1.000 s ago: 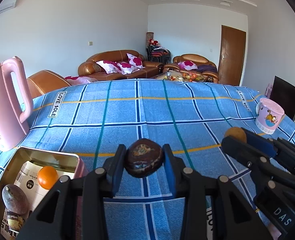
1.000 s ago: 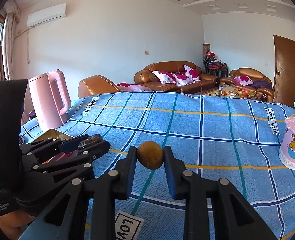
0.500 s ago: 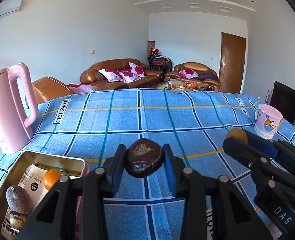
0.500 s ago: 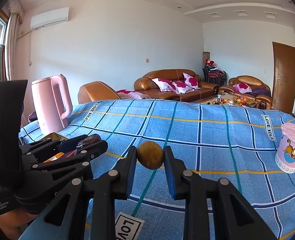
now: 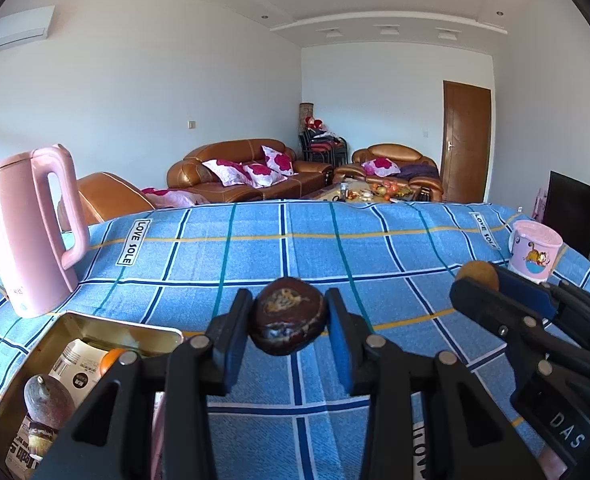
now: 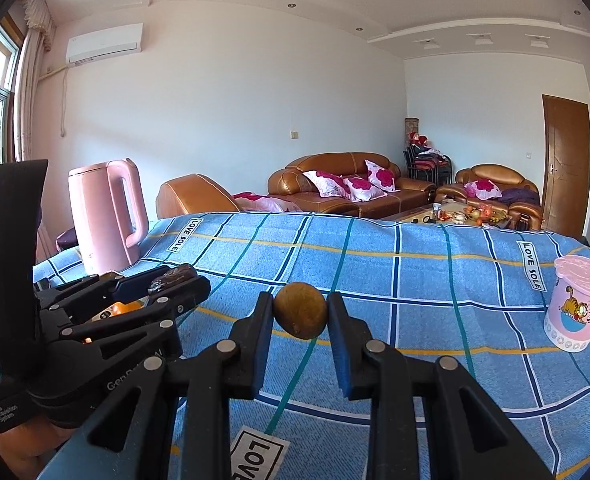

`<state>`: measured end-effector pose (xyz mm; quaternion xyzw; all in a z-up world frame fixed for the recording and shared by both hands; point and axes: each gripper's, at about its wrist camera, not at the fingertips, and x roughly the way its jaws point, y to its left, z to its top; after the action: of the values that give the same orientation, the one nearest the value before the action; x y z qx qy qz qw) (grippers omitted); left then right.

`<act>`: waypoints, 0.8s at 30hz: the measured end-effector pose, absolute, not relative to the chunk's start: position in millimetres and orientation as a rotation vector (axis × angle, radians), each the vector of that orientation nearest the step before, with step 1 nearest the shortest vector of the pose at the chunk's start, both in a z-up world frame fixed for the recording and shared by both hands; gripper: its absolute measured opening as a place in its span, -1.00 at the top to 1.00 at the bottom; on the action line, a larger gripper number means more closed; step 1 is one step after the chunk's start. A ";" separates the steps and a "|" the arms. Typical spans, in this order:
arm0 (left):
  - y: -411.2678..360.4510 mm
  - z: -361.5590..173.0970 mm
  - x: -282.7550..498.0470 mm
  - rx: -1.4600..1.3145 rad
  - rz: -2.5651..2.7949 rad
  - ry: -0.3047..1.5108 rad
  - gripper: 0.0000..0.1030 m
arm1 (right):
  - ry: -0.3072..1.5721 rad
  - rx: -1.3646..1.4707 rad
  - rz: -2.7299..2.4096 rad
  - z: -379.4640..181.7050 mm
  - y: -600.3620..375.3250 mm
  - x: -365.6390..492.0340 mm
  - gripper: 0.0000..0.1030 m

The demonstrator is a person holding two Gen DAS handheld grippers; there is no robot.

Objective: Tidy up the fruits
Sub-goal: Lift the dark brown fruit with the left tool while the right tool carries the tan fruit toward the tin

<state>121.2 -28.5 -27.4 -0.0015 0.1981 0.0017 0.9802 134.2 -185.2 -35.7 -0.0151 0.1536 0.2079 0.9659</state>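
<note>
A: Start at the jaws. What is each one holding?

B: The left gripper [image 5: 289, 322] is clamped on a dark, wrinkled passion fruit [image 5: 289, 320], both jaws pressed to its sides. The right gripper [image 6: 299, 317] is clamped the same way on a brown kiwi [image 6: 301, 315]. Both fruits are held clear above the blue checked tablecloth [image 5: 255, 252].

A: And what has changed over the last second?

B: The grips have not changed: same fruits, same clamped jaws. What moved is the view. In both cameras the table has dropped lower in frame and more ceiling shows, so both grippers have risen or tilted up. The gold tin [image 5: 95, 326] has slid toward the lower left corner of the left camera.

A: What is in the tin?

B: Another purplish fruit [image 5: 49, 400] with a stem, an orange [image 5: 109, 362], and some printed packaging. The pink kettle [image 5: 31, 228] stands just behind it, and a pink cartoon cup [image 6: 579, 306] sits well apart on the right.

A: So where does that leave the task?

B: My reading is that both fruits are picked and in transit, with neither delivered yet. The tin looks the likely destination, and the left gripper is the nearer to it.
</note>
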 end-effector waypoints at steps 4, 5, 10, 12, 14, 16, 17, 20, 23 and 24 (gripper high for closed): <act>-30.0 -26.1 116.1 0.005 -0.001 0.383 0.25 | 0.277 -0.053 0.421 -34.6 -183.1 125.6 0.43; -30.8 -25.9 114.5 0.011 -0.002 0.380 0.25 | 0.271 -0.058 0.422 -34.5 -182.3 123.8 0.43; -34.1 -24.8 109.2 0.024 -0.001 0.372 0.25 | 0.267 -0.061 0.423 -35.3 -182.2 120.5 0.43; -33.0 -24.8 108.2 0.014 -0.006 0.376 0.25 | 0.265 -0.062 0.422 -35.2 -182.3 120.8 0.43; -30.5 -24.9 106.6 0.003 -0.002 0.383 0.25 | 0.265 -0.065 0.421 -35.4 -182.0 119.6 0.43; -28.9 -24.9 104.8 -0.003 -0.008 0.392 0.25 | 0.265 -0.069 0.422 -35.5 -181.2 117.4 0.43; -28.3 -24.8 102.6 -0.003 -0.009 0.391 0.25 | 0.265 -0.069 0.423 -35.4 -180.9 116.0 0.43; -26.9 -25.5 96.0 0.001 -0.011 0.390 0.25 | 0.264 -0.070 0.430 -35.5 -178.5 110.1 0.43; -24.9 -25.2 89.5 -0.002 -0.014 0.387 0.25 | 0.261 -0.076 0.435 -35.5 -174.3 102.5 0.43; -23.5 -25.2 87.7 -0.004 -0.014 0.387 0.25 | 0.260 -0.078 0.437 -35.6 -172.4 100.0 0.43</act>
<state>87.7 -23.5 -25.2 -0.0022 0.1924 -0.0070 0.9813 100.0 -172.4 -35.6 -0.0385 0.1286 0.2160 0.9671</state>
